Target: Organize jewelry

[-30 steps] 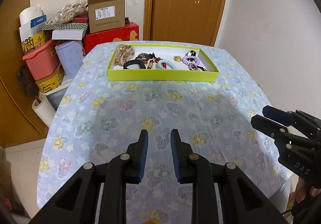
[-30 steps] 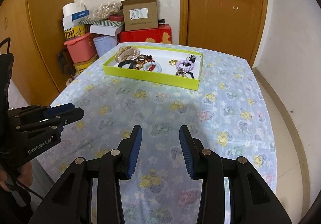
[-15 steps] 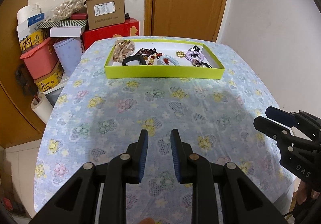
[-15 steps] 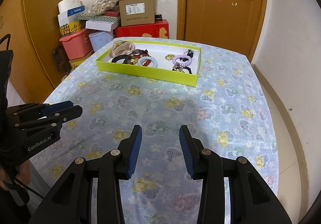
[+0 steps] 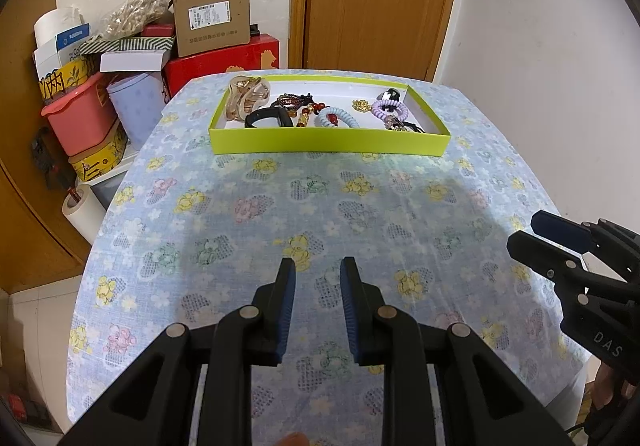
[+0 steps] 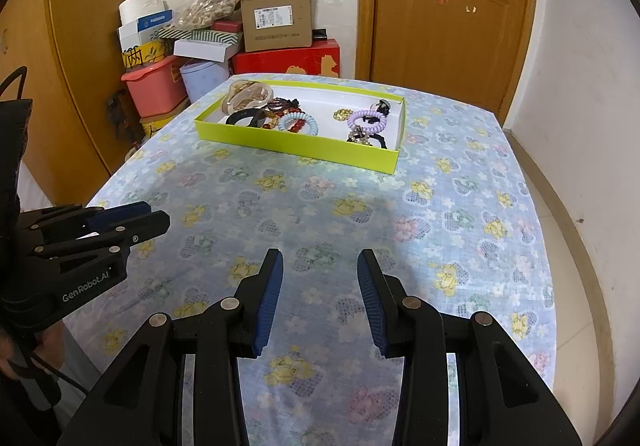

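Observation:
A lime-green tray sits on the far half of the floral tablecloth. It holds a beige hair claw, a black bracelet, beaded bracelets, a light-blue coil tie, a gold brooch and a purple coil tie. My left gripper is open and empty over the near table. My right gripper is open and empty, also well short of the tray. Each gripper shows at the edge of the other's view.
Stacked boxes, a cardboard carton, a red box and pink tub stand beyond the table's far left corner. A wooden door is behind. The table drops off at right.
Both grippers have moved forward a little toward the tray, which looks slightly closer. Neither jaw gap has changed.

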